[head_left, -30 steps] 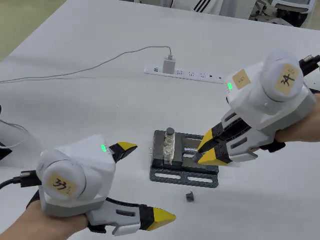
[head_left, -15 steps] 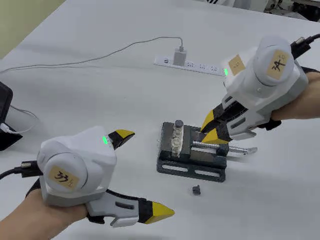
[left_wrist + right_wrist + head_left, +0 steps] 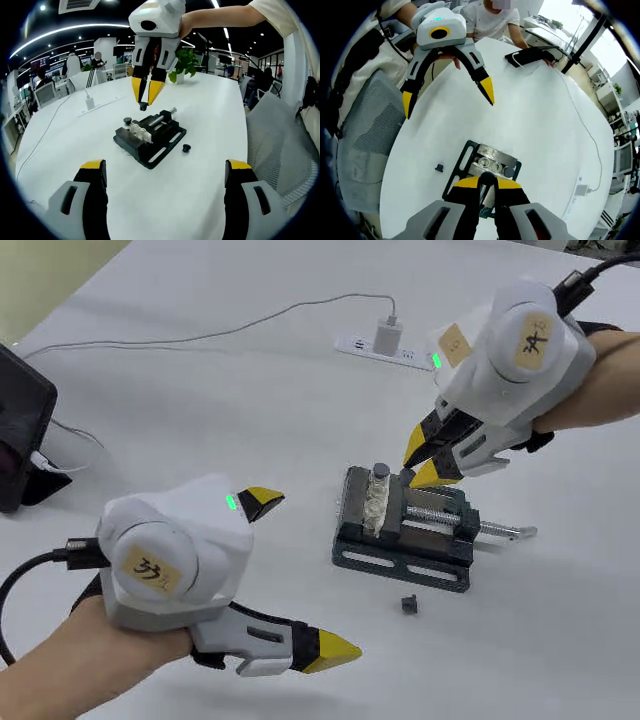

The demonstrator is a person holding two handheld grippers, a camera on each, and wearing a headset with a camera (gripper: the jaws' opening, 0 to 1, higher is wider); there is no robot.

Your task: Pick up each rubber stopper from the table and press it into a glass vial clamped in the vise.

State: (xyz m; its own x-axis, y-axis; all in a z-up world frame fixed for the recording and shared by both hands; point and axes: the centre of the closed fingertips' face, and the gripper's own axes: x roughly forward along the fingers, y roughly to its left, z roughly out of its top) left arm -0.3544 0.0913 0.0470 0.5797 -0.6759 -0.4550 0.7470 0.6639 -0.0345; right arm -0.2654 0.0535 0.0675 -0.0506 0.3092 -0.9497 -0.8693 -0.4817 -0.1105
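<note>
A dark vise [image 3: 400, 558] sits mid-table and clamps a row of glass vials [image 3: 376, 504]. The far vial carries a black stopper [image 3: 381, 470]. My right gripper [image 3: 424, 466] hovers just above the vise's far end, shut on a small dark rubber stopper [image 3: 143, 106], which sits between its yellow tips [image 3: 487, 179]. Another loose stopper [image 3: 409, 605] lies on the table in front of the vise, also visible as stopper [image 3: 186, 148]. My left gripper [image 3: 300, 576] stands open and holds nothing, low and to the left of the vise.
A white power strip [image 3: 362, 345] with a charger and cable lies at the far side. A black device [image 3: 20, 430] sits at the left edge. A person sits beyond the table [image 3: 490, 20], with a dark flat item [image 3: 530, 55] nearby.
My right gripper has moved from the vise's screw side to its far end, beside the stoppered vial. The left gripper has held its place while the head camera shifted.
</note>
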